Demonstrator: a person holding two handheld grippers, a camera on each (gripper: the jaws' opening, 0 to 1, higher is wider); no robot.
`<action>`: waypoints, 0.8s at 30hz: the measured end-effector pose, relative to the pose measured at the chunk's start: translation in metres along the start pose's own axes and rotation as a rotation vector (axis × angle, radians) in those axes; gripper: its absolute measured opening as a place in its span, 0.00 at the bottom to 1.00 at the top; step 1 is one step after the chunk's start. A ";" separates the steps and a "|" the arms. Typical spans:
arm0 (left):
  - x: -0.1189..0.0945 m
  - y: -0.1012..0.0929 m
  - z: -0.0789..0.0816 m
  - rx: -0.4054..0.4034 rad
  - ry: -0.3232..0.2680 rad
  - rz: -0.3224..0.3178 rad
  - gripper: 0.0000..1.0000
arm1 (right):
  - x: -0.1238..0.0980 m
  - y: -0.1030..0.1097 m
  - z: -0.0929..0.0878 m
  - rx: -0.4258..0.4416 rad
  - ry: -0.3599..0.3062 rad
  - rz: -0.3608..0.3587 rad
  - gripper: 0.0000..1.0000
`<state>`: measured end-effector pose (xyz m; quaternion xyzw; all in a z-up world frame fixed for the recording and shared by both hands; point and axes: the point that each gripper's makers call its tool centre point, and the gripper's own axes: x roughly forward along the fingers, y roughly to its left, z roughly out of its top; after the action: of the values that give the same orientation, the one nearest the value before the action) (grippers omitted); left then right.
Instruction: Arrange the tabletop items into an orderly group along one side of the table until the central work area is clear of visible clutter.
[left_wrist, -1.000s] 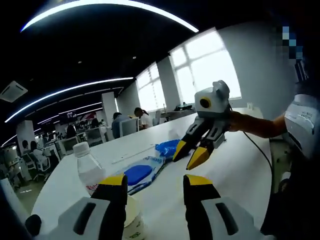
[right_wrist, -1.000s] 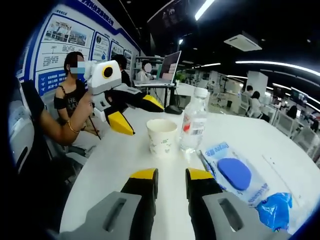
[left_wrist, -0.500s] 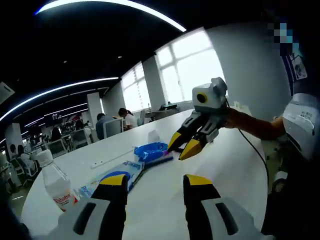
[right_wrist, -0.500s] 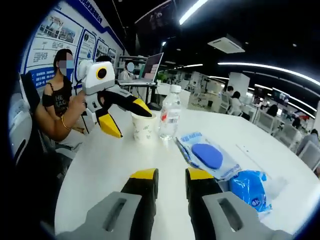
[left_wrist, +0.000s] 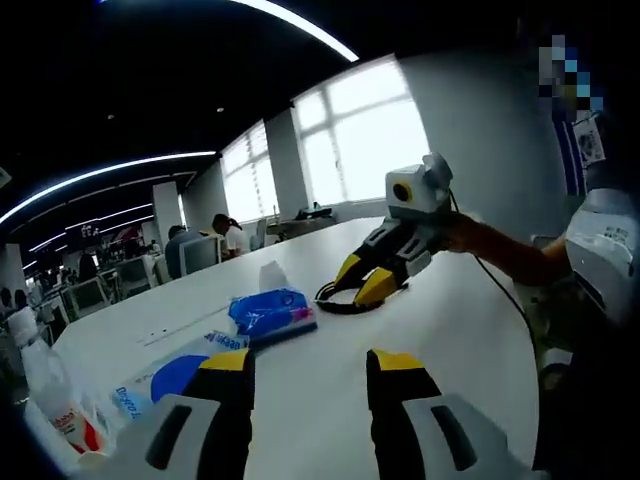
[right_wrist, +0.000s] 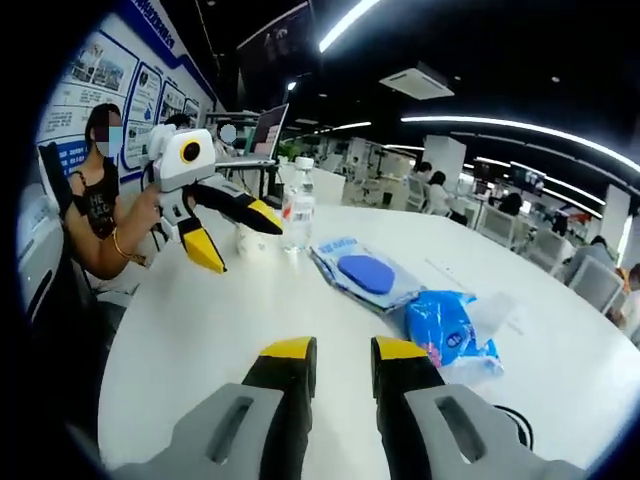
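Jaws of the left gripper (left_wrist: 308, 372) stand parted with nothing between them, held above the white oval worktop (left_wrist: 450, 330); the right gripper (right_wrist: 343, 358) has its jaws a narrow gap apart, also gripping nothing. In the left gripper view the right gripper reaches down toward a black coiled cable (left_wrist: 345, 302), its yellow tips close over the loop; whether they touch it I cannot tell. Just beside the cable lies a crumpled blue plastic tissue pack (left_wrist: 268, 312); further along, a flat clear pouch holding a blue round pad (left_wrist: 172, 375); at the far end, a clear plastic water bottle with a red label (left_wrist: 45, 385). The right gripper view shows the same spread: bottle, then a white paper cup (right_wrist: 247, 241) half hidden behind the left gripper, pouch, tissue pack, and the cable at the near edge; these items run in a loose line across the middle of the worktop. By my judgement the tidying has hardly begun; nothing is gathered at one side yet, so every item is left to move.
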<state>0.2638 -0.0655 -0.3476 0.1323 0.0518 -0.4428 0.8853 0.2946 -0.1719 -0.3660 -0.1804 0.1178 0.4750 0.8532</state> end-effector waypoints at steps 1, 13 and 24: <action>0.002 -0.001 0.000 0.000 0.000 -0.002 0.44 | -0.001 -0.002 -0.001 0.000 0.001 -0.004 0.20; 0.029 -0.015 -0.003 -0.017 -0.017 -0.045 0.44 | -0.021 -0.037 -0.039 0.139 0.071 -0.087 0.20; 0.044 -0.017 -0.004 -0.036 -0.026 -0.059 0.44 | -0.031 -0.058 -0.069 0.141 0.158 -0.151 0.20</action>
<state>0.2770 -0.1080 -0.3643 0.1088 0.0522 -0.4694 0.8747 0.3254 -0.2526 -0.4053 -0.1651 0.2036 0.3843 0.8852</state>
